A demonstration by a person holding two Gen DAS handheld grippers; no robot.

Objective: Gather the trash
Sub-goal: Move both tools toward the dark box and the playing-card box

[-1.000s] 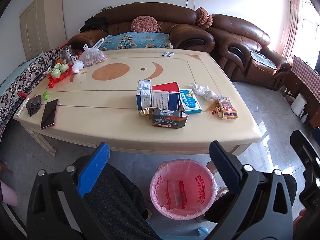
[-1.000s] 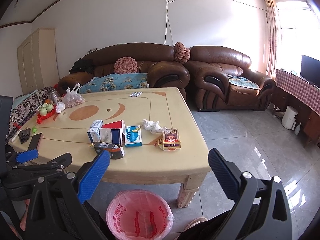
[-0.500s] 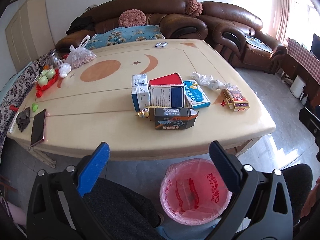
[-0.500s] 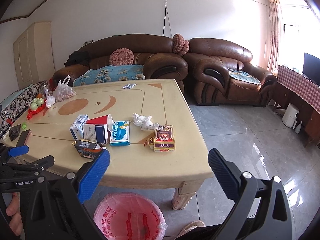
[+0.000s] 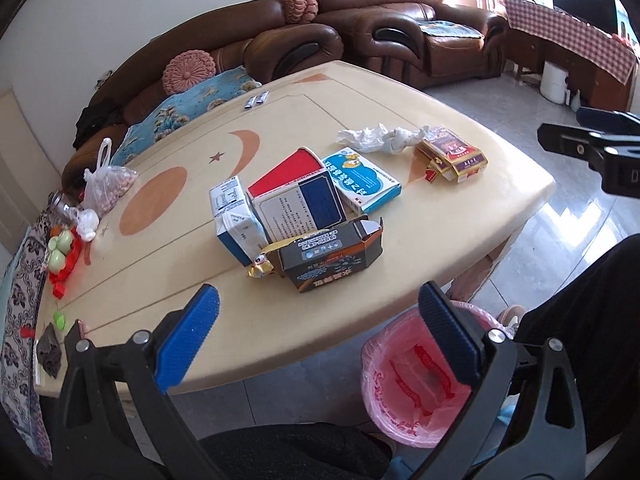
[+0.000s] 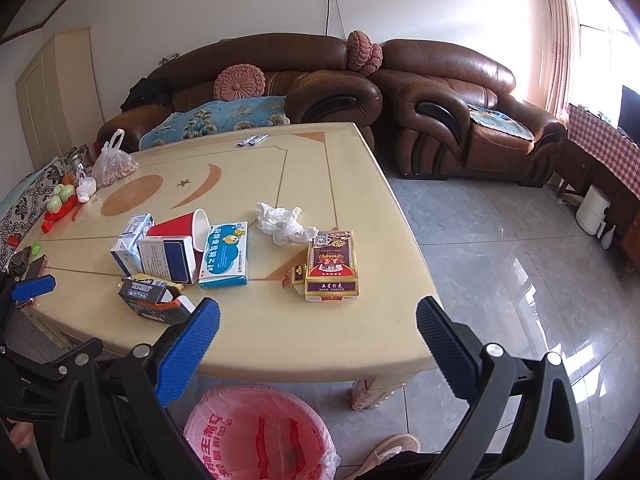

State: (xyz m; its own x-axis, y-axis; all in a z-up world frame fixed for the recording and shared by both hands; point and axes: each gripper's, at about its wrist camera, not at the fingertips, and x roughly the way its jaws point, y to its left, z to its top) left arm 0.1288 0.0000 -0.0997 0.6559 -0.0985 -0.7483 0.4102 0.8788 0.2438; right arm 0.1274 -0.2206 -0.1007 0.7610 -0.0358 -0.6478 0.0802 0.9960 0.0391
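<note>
the left gripper (image 5: 318, 330) hangs over the near edge of the table (image 5: 460, 216), its blue fingers spread wide with nothing between them. the right gripper (image 6: 318, 338) is also spread wide and holds nothing, near the table's near edge by the right corner. the trash sits in a bunch on the near half of the table. a dark open box (image 5: 332, 258) lies closest to the near edge, with a gold wrapper (image 5: 262, 268) touching its left side. just behind it stand a white and blue carton (image 5: 234, 220) and a white box with a blue patch (image 5: 302, 210), and a red cup (image 6: 180, 226) lies tipped on its side behind them. a flat box with a bear picture (image 5: 360, 180) lies beside them. crumpled tissue (image 6: 282, 222) and a red and gold box (image 6: 332, 266) lie nearer the right edge. a pink bin (image 6: 256, 434) with a bag in it stands on the floor under the near edge.
</note>
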